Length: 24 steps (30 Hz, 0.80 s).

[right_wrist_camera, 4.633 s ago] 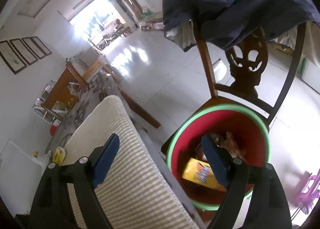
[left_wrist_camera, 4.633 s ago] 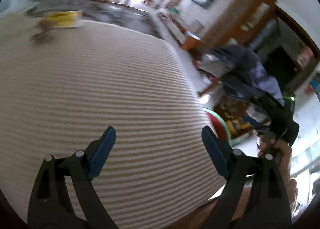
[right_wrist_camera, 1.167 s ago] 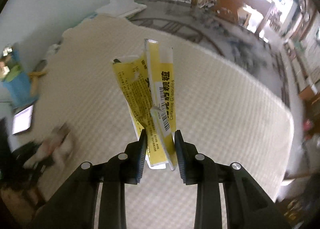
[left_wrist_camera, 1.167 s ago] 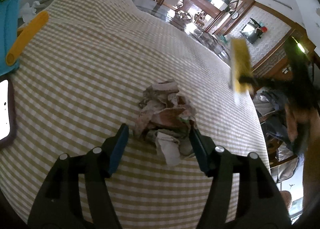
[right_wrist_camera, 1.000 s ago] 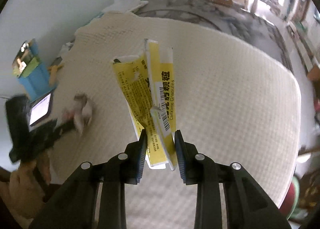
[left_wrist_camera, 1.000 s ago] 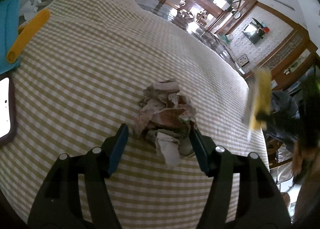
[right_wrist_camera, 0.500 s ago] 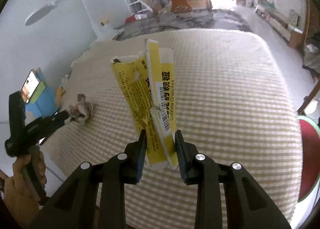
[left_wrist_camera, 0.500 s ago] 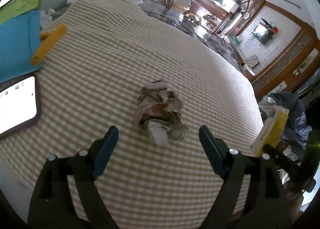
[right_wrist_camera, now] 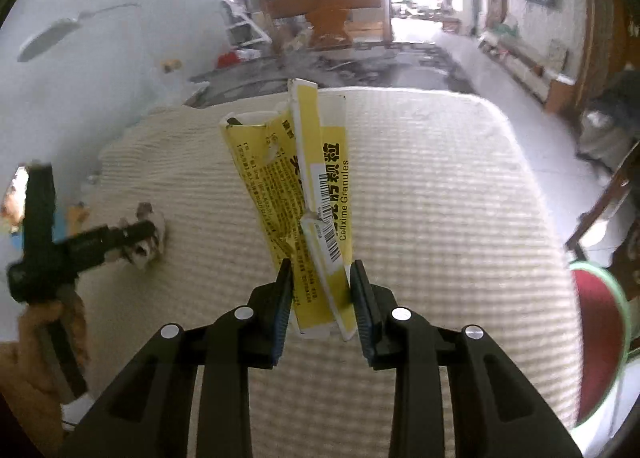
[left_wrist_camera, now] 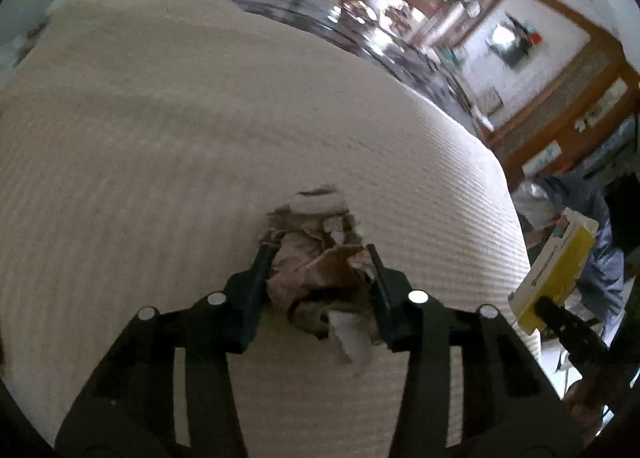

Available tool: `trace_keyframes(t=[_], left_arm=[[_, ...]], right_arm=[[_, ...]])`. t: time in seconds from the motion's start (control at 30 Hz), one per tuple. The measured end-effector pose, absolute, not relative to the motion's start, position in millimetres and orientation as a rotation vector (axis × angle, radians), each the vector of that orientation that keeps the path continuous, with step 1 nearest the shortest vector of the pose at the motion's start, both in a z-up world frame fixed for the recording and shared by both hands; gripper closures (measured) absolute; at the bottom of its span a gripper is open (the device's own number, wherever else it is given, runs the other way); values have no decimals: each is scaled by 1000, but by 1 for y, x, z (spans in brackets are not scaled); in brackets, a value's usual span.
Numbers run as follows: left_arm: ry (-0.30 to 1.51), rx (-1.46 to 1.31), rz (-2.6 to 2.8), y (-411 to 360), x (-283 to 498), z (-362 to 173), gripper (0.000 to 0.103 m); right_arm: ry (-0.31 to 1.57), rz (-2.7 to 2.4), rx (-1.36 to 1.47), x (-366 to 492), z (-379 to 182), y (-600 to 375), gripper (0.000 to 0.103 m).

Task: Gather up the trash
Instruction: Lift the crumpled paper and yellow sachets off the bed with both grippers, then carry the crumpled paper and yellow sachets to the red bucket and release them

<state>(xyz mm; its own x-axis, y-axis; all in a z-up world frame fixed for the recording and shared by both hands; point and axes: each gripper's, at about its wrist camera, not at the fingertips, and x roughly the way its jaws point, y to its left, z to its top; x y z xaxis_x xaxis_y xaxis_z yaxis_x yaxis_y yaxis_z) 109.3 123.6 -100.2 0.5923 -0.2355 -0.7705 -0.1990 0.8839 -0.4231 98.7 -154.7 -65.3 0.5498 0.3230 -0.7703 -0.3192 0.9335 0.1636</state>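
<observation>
My left gripper is shut on a crumpled wad of brown and white paper over the checked tablecloth. My right gripper is shut on a flattened yellow medicine box and holds it upright above the table. In the left wrist view the yellow box shows at the right, past the table edge. In the right wrist view the left gripper and paper wad show at the far left. A red bin with a green rim stands beyond the table's right edge.
A wooden chair with a dark jacket stands at the table's right. A phone and blue items lie at the table's far left. Wooden furniture and a tiled floor lie beyond.
My left gripper has closed on the paper wad, which lay between its open fingers half a second ago. My right gripper has swung with the yellow box toward the table's right side and the bin.
</observation>
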Motion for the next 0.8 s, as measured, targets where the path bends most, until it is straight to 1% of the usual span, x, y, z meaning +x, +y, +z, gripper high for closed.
trace_keyframes(t=[0.07,0.17,0.27,0.53,0.8], left_arm=[[978,-494,-81,111,128,-94,61],[1012,-451,-220,86,161,-67,61],[999,-348,-325,64,175,-36,61],[967,-254,-412,55,173,-1,61],[923,-244,-398,66,157,15,60]], right_arm=[[938,354,74,105,-64,-159,74],[978,286,147,105,-57,-162,74],[993,235,112,98,-49,-161,74],[1030,168,233,93,-43,-169,74],[1064,161,202,83,-38,-156,74]])
